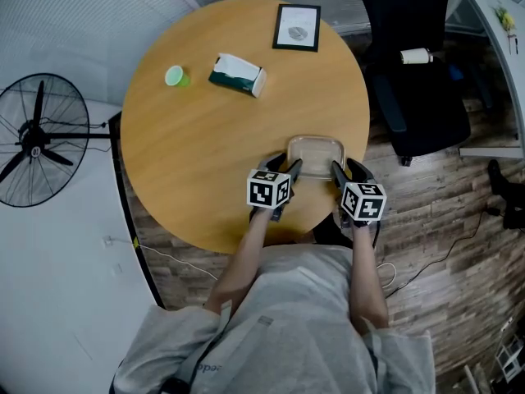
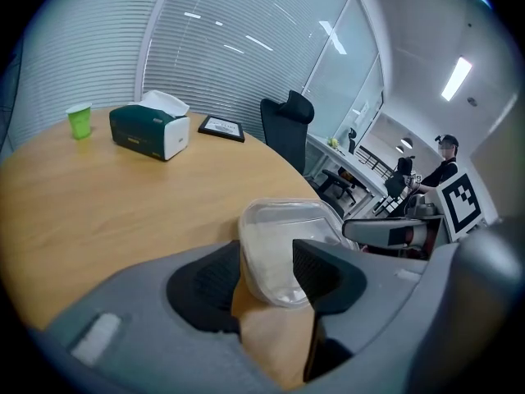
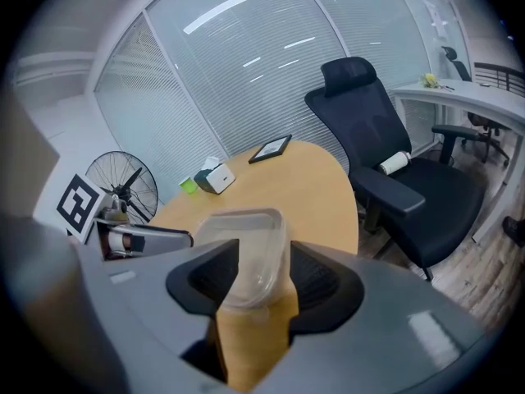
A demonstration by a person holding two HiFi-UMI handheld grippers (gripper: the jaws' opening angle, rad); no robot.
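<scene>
The clear container (image 1: 314, 148) sits at the round table's (image 1: 205, 138) near edge, its long axis running left to right. The left gripper (image 1: 290, 171) and right gripper (image 1: 337, 171), both equally near, each pinch 1 near corner between half-closed jaws.

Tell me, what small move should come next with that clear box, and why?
Probably raise both together, level: the left gripper and right gripper each look shut on one side of the box, so moving one alone could twist it.
</scene>
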